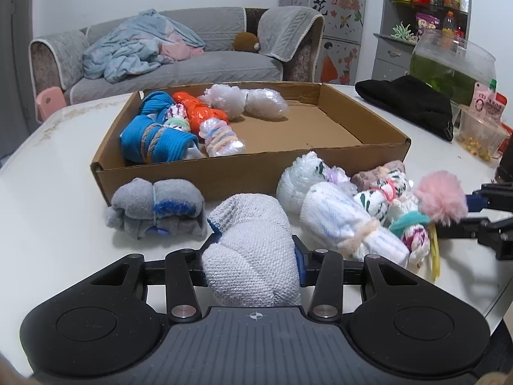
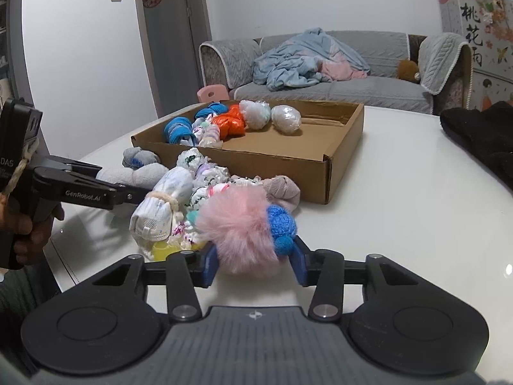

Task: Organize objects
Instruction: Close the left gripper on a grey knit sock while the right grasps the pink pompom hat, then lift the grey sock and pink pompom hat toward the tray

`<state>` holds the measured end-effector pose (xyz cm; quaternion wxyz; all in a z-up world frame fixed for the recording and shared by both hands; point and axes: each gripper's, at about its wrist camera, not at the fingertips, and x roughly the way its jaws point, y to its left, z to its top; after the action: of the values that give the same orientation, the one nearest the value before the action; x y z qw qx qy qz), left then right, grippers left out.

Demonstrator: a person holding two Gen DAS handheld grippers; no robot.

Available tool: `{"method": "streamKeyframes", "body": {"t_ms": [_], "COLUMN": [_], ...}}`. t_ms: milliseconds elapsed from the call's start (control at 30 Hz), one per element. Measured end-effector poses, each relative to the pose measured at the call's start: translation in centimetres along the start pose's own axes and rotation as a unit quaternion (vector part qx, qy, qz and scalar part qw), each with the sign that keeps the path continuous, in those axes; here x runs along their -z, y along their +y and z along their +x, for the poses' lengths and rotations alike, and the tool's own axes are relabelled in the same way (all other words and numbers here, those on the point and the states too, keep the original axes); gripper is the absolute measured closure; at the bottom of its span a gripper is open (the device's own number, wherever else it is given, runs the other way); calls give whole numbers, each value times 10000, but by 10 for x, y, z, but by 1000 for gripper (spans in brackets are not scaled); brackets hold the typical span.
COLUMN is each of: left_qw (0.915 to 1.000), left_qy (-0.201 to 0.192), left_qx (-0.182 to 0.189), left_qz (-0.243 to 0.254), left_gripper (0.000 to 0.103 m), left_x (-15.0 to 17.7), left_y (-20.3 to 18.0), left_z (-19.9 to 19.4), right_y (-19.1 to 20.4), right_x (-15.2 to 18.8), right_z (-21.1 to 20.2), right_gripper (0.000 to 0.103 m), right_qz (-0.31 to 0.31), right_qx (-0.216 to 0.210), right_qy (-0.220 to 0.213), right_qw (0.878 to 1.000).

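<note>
Gripping is the step in hand: both grippers have closed on a bundle from the loose pile on the worktop (image 1: pixel 48 166), and neither bundle is in the box yet.

The left gripper (image 1: pixel 253 255) has its jaws drawn in on a white knitted sock roll (image 1: pixel 251 250), the pads pressing its sides at about 6 o'clock in the left wrist view. The right gripper (image 2: pixel 253 256) has its jaws narrowed on a pink fluffy pompom (image 2: pixel 239 227) with a blue knitted ball (image 2: pixel 282 221) at its side; the fur hides the contact on one pad, so the hold looks firm but I cannot be sure.

The cardboard box (image 1: pixel 256 173) lies at 12 o'clock, just beyond the pile, open-topped. A blue sock bundle (image 1: pixel 154 138), an orange bundle (image 1: pixel 198 112) and wrapped pale ones fill its left part; the right part is bare cardboard. A grey sock roll (image 1: pixel 157 208) waits at 9 o'clock of the held white one, beside the box wall, and a striped white bundle (image 1: pixel 346 224) lies at 3 o'clock.

Next, I judge, each bundle must be lifted clear of its neighbours, carried over the near wall, and set down in the free space without snagging the pile.
</note>
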<state>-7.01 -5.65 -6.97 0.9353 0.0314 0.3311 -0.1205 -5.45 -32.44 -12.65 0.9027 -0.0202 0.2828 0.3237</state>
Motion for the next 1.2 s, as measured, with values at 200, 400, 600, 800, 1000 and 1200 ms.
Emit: {"method": "streamKeyframes", "body": {"t_ms": [200, 400, 600, 800, 1000, 1200], "left_qw": [10000, 10000, 10000, 10000, 10000, 10000], "left_qy": [13, 1, 21, 28, 38, 42], "left_qx": [-18, -9, 0, 13, 13, 27], "left_qz": [-49, -57, -73, -78, -50, -57], "left_gripper": [52, 52, 52, 52, 51, 51], "left_x": [6, 10, 12, 12, 12, 13], "left_y": [5, 7, 9, 9, 9, 10], "left_z": [-8, -17, -16, -15, -16, -16], "right_y": [2, 1, 0, -3, -1, -7], "right_x": [0, 0, 4, -2, -7, -19], "right_z": [-1, -10, -9, -4, -4, 9], "right_gripper": [63, 68, 50, 26, 16, 20], "right_qz": [-46, -6, -85, -289, -678, -949], "right_qx": [-20, -50, 90, 139, 9, -404], "right_qy": [67, -78, 15, 40, 54, 246], "right_qw": [10000, 10000, 9999, 9995, 9977, 9944]}}
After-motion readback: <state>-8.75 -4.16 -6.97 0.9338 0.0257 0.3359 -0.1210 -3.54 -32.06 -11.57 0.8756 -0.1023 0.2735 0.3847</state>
